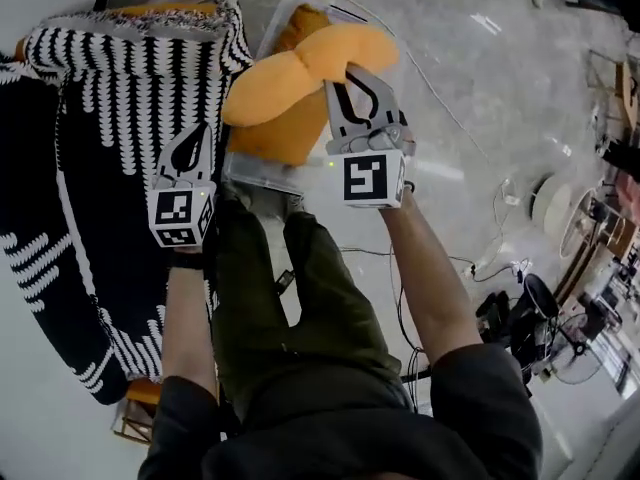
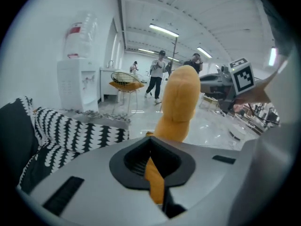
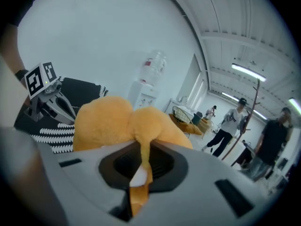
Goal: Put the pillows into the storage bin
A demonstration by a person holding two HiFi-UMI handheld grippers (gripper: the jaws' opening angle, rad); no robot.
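Orange plush pillow (image 1: 300, 68) is held up between both tongs, over the clear plastic storage bin (image 1: 262, 176). Left gripper (image 1: 203, 133) is clenched on a thin fold of orange fabric at the pillow's left end. Right gripper (image 1: 350, 73) is clenched on a fold at the right end, a white tag caught with it. More orange plush (image 1: 285, 133) sits inside the bin below. Black-and-white patterned throw (image 1: 130, 88) lies just left of the bin.
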